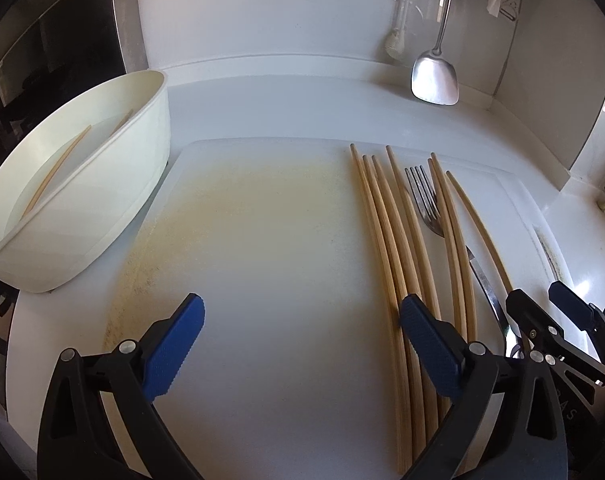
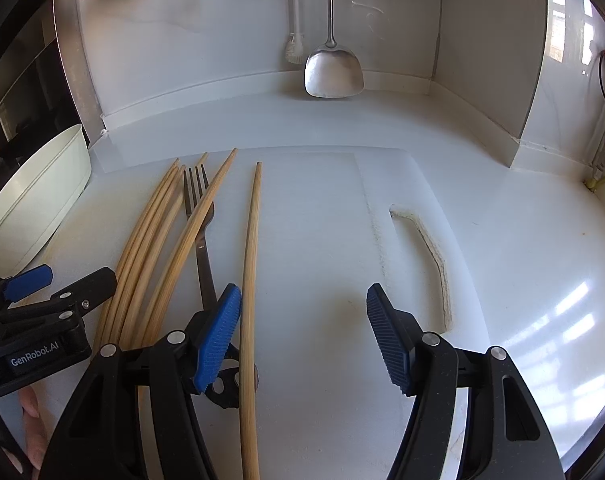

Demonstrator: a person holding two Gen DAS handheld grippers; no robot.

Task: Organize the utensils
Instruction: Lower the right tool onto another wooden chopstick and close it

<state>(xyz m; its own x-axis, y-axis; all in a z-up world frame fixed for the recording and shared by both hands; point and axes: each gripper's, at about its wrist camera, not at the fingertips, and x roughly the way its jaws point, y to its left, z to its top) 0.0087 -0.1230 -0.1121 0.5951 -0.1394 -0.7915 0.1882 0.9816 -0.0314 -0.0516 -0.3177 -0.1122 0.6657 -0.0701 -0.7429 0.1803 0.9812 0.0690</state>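
Several wooden chopsticks (image 1: 386,224) lie side by side on the right part of a white cutting board (image 1: 254,240), with a metal fork (image 1: 424,200) among them. My left gripper (image 1: 302,314) is open over bare board; its right finger (image 1: 418,324) overlaps the chopstick bundle. My right gripper (image 2: 304,296) is open too. One separate chopstick (image 2: 251,264) runs between its jaws, close to the left finger (image 2: 222,328), with no squeeze on it. The fork (image 2: 200,216) and the chopstick bundle (image 2: 150,248) lie just left of it. Two chopsticks (image 1: 58,168) rest in the white oval container (image 1: 102,216).
The oval container (image 2: 34,200) stands off the board's left edge. A metal spatula (image 2: 332,72) and a brush (image 2: 294,52) hang on the back wall. The board's handle slot (image 2: 426,248) is at right. A hand (image 2: 32,420) holds the left gripper (image 2: 62,284); the right gripper (image 1: 540,298) shows beside the left.
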